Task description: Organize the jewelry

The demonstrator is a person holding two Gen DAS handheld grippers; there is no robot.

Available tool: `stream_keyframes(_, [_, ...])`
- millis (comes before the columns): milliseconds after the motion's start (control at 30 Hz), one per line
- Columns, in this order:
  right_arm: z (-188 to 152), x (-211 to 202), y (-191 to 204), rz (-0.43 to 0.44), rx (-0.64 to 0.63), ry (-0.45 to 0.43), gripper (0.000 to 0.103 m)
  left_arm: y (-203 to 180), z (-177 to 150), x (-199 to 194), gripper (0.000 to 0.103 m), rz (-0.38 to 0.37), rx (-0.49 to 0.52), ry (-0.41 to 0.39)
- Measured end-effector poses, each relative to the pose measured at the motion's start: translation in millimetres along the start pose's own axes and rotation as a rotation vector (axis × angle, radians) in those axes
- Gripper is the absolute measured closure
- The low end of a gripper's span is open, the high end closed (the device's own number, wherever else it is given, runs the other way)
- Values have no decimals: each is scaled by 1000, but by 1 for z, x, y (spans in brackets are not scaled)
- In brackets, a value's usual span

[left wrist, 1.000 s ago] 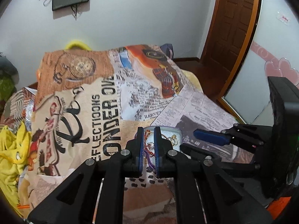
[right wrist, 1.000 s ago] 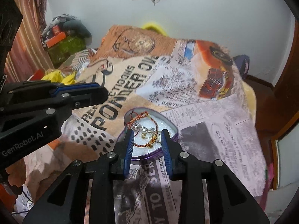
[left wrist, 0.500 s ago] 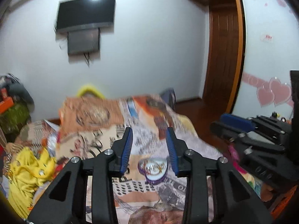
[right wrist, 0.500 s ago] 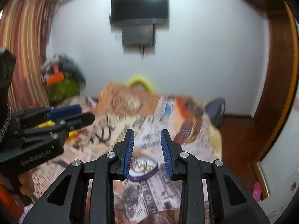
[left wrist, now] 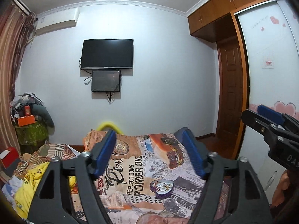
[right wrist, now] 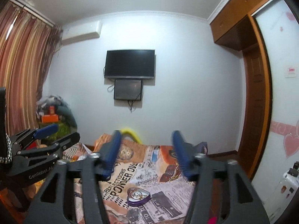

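Nearest us, we are holding the left gripper [left wrist: 149, 154] and right gripper [right wrist: 147, 154] with ribbed blue-padded jaws spread wide, gripping nothing. Between them, a purple heart-shaped tin [left wrist: 162, 186] of tangled jewelry [left wrist: 163, 182] is sitting on the bed's printed bedspread [left wrist: 134, 169], reading "REFLECTIOONS PONDER OVE". Beyond, a glossy black television [left wrist: 107, 53] is hanging on the wall.

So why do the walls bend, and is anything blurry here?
Both views curve the walls and ceiling line: fisheye distortion. In the right wrist view the right tool has smeared blue pads; in the left wrist view the left tool and heart-shaped tin look sharp.
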State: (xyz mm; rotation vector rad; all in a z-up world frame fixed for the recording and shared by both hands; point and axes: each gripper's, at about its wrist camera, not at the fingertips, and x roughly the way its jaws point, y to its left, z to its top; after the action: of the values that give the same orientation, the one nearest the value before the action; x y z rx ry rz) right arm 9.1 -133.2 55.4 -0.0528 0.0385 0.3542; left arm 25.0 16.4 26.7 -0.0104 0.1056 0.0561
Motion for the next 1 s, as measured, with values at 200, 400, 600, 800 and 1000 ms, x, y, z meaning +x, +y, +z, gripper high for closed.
stream_keyframes(200, [-3, -9, 2, -55, 35, -42, 0, -4, -4, -10, 3, 21, 9, -25])
stream_keyframes(400, [-6, -10, 3, -92, 32, -36, 0, -11, -7, -15, 1, 29, 12, -11])
stream_keyframes(600, [-12, -16, -8, -97, 48, -7, 0, -7, -9, -15, 1, 23, 1, 2])
stream_keyframes(800, [-16, -19, -16, -98, 73, 16, 0, -6, -10, -14, 1, 22, -3, 10])
stream_keyframes(1000, [-14, -21, -18, -100, 85, 26, 0, -8, -10, -13, 1, 23, -2, 12])
